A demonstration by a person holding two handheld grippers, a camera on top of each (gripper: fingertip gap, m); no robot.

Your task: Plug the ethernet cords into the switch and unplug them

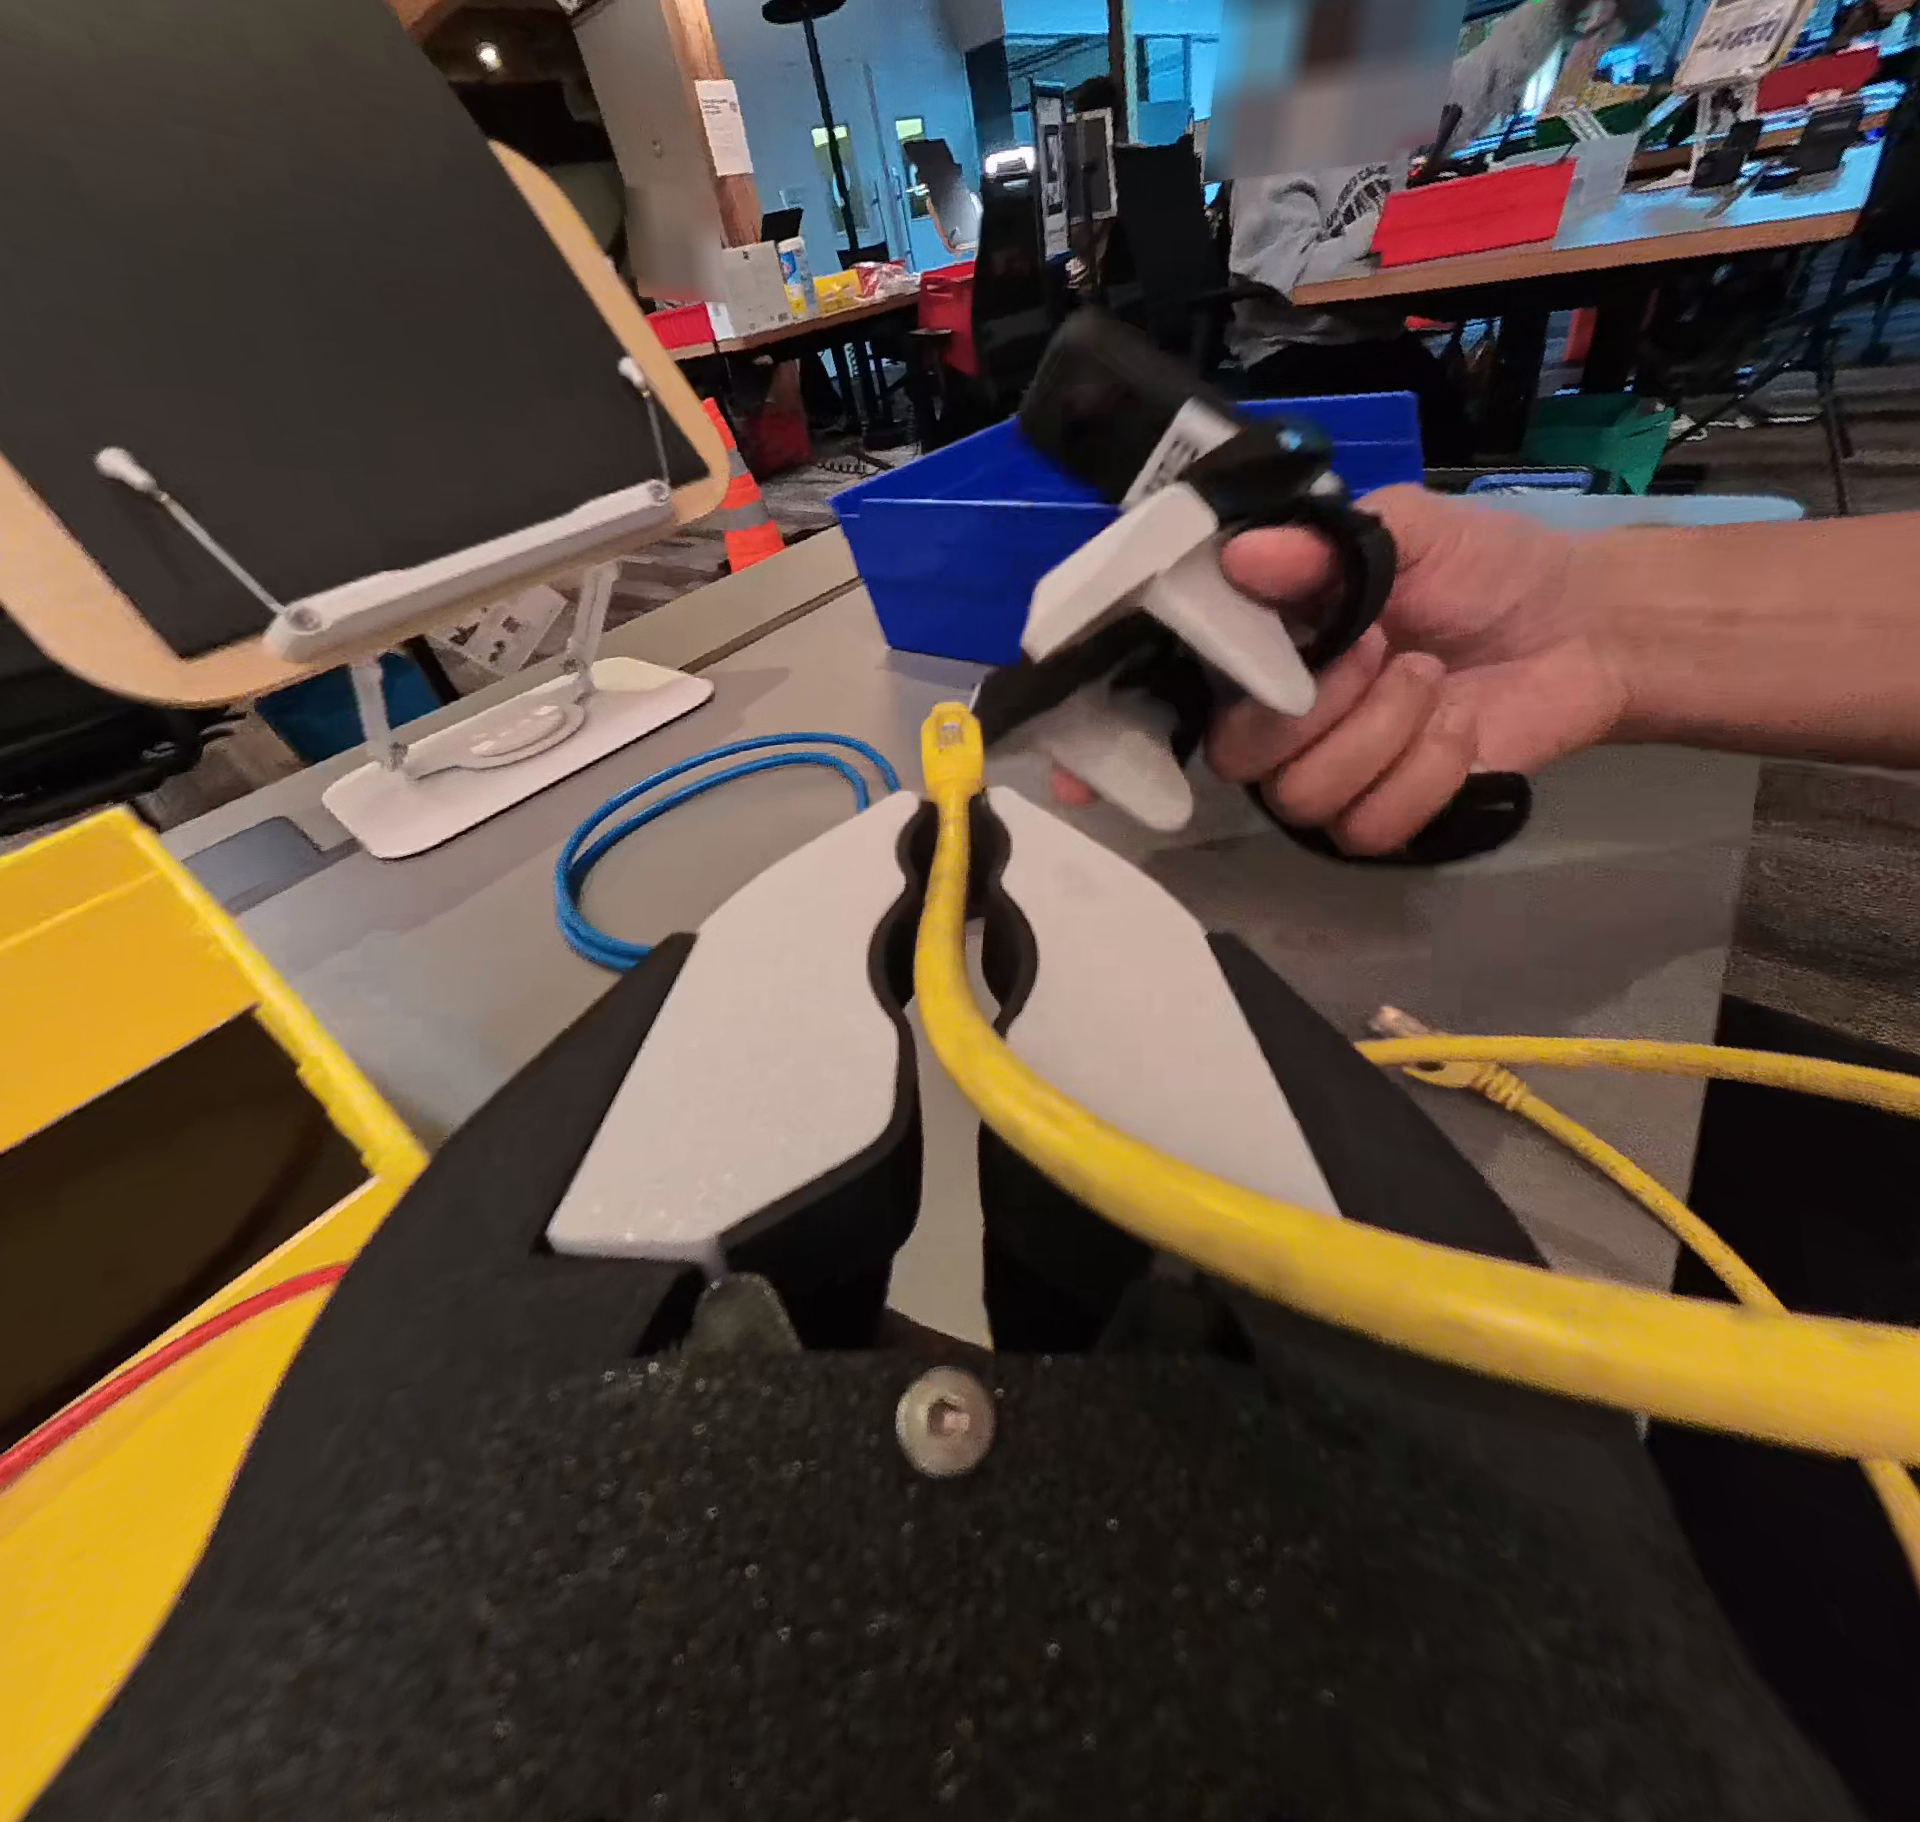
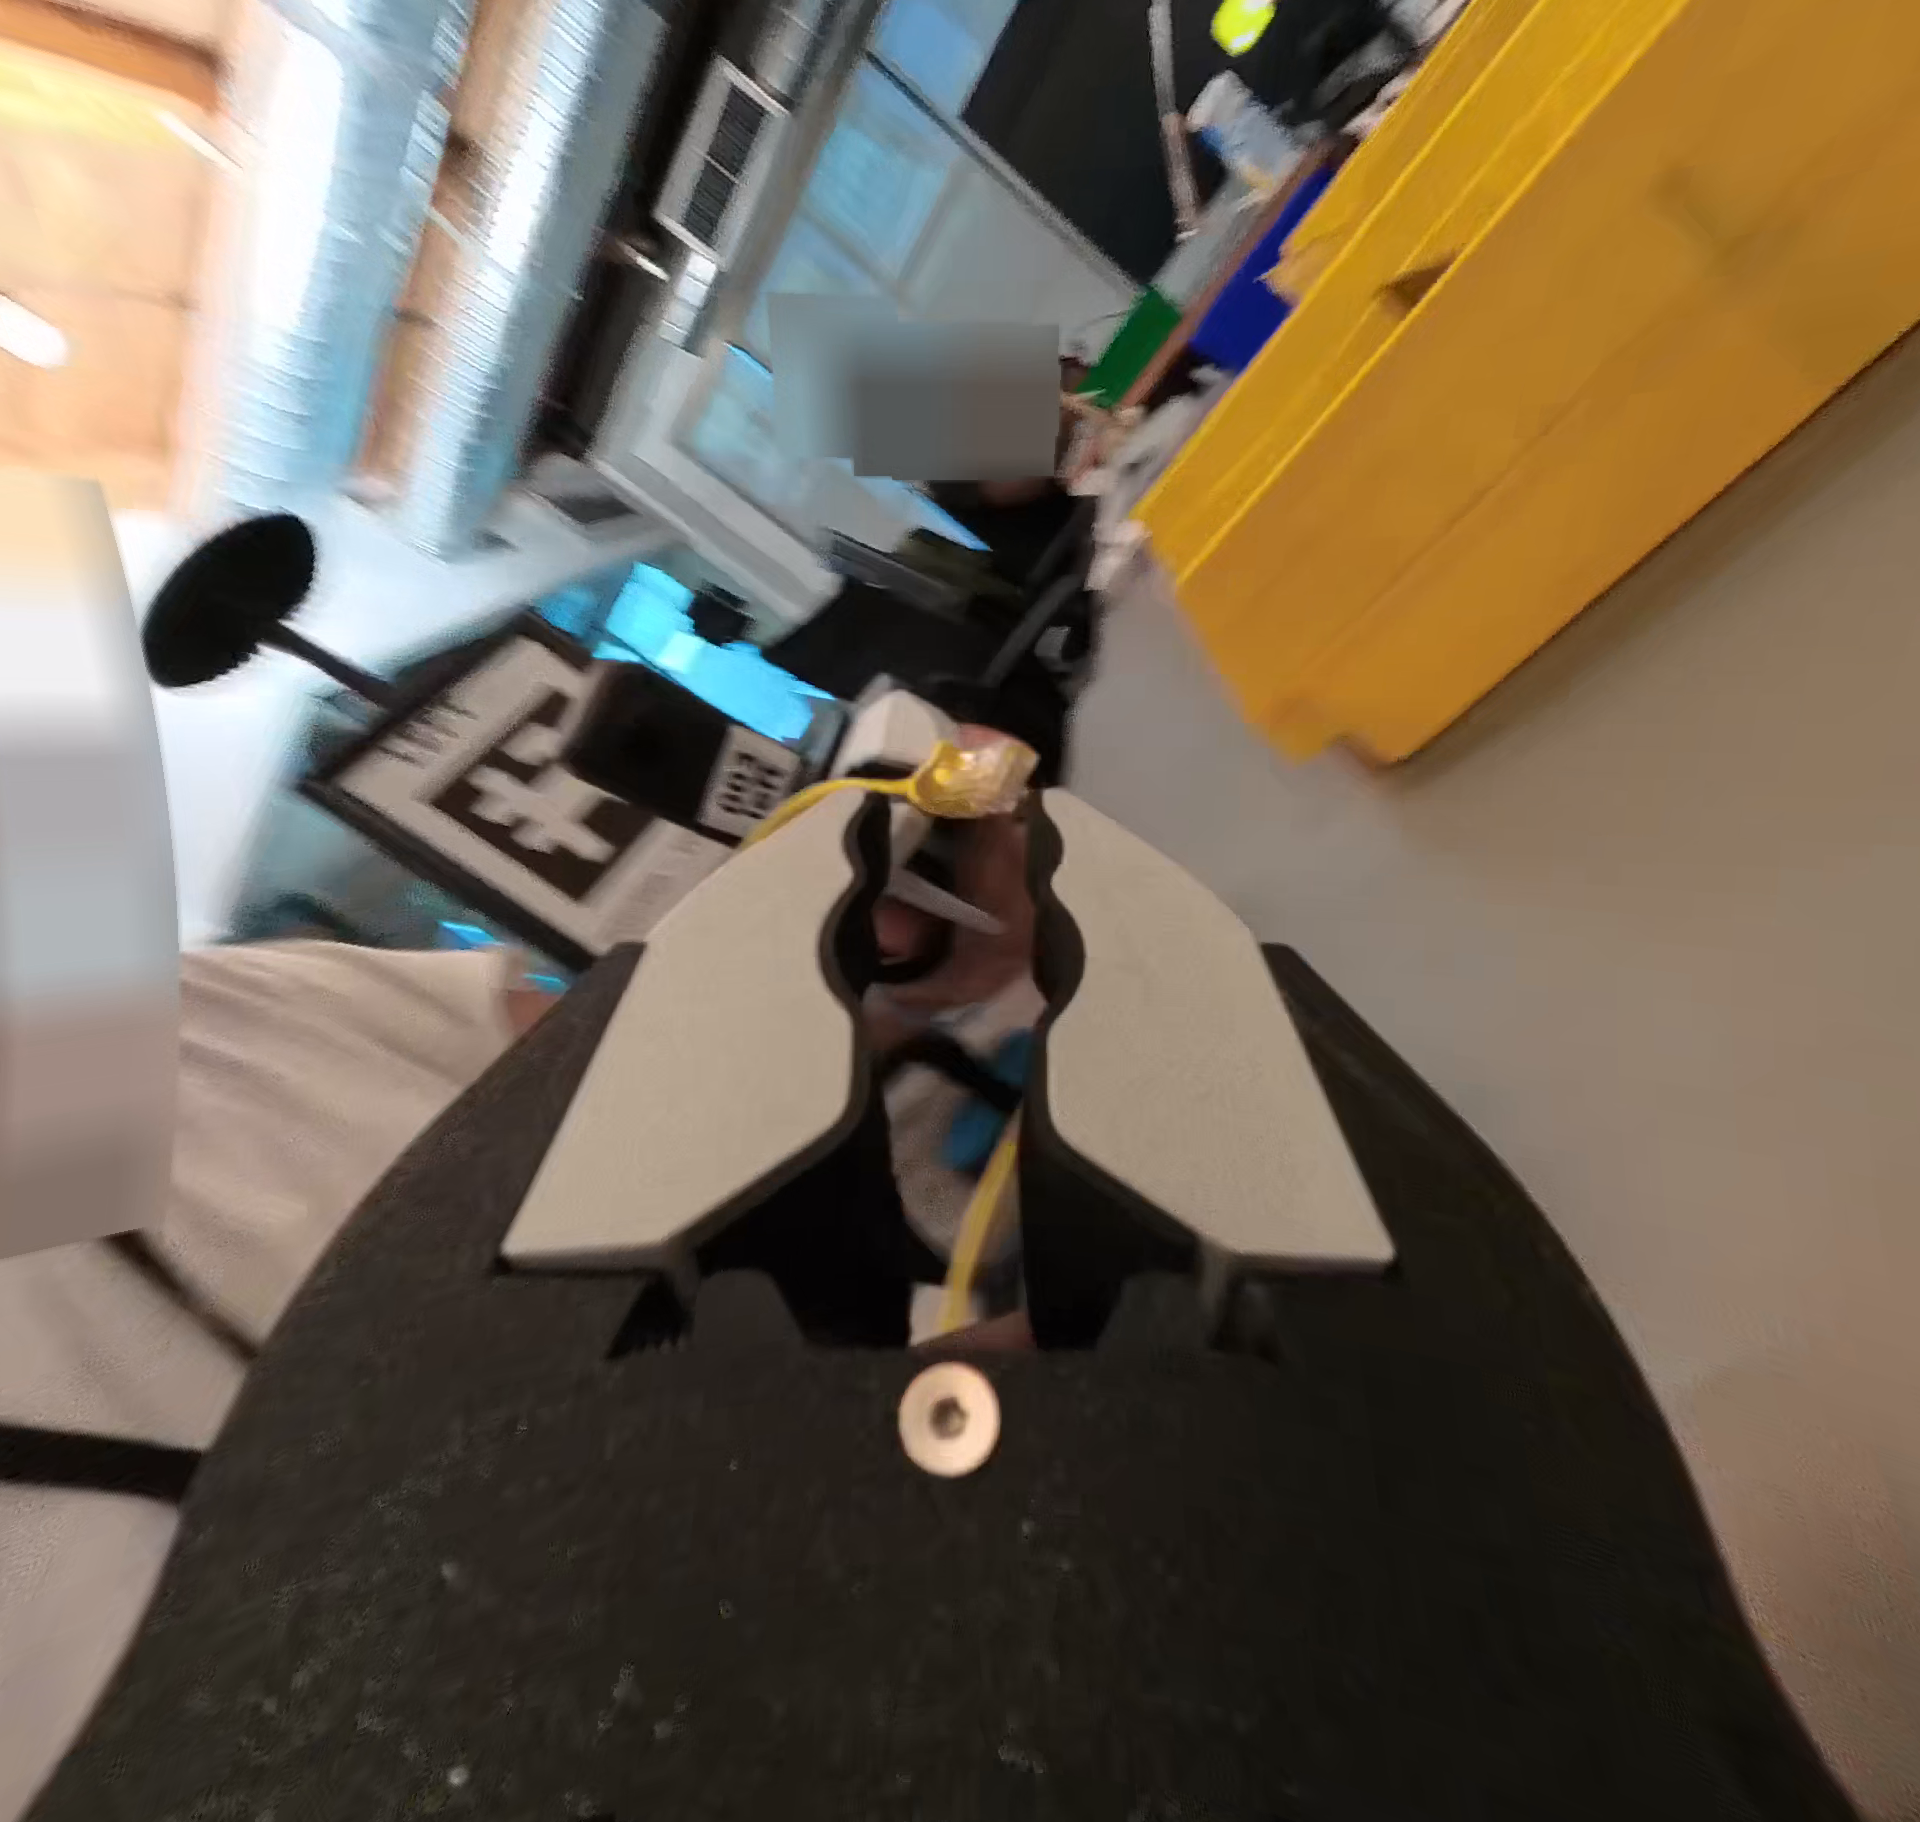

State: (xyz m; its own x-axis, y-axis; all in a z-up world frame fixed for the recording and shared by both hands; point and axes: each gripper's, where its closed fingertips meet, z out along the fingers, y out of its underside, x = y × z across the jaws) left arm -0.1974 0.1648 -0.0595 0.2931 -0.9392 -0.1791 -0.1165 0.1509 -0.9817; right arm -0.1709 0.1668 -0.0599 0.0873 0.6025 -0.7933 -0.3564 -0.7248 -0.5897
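My left gripper (image 1: 951, 816) is shut on a yellow ethernet cord (image 1: 1195, 1211), with its plug (image 1: 951, 733) sticking up just past the fingertips. The cord trails off to the right. My right gripper (image 2: 961, 816) is open, and the same yellow plug (image 2: 971, 780) sits right at its fingertips. In the left wrist view a hand holds the right gripper (image 1: 1023, 744) just right of the plug. A second yellow plug (image 1: 1397, 1024) and a coiled blue cord (image 1: 675, 837) lie on the grey table (image 1: 1455, 889). No switch shows in either view.
A yellow bin (image 1: 125, 941) with a red cord (image 1: 156, 1357) stands at the left and shows in the right wrist view (image 2: 1507, 370). A blue bin (image 1: 966, 546) stands behind the right gripper. A tablet on a white stand (image 1: 260, 318) is at the back left.
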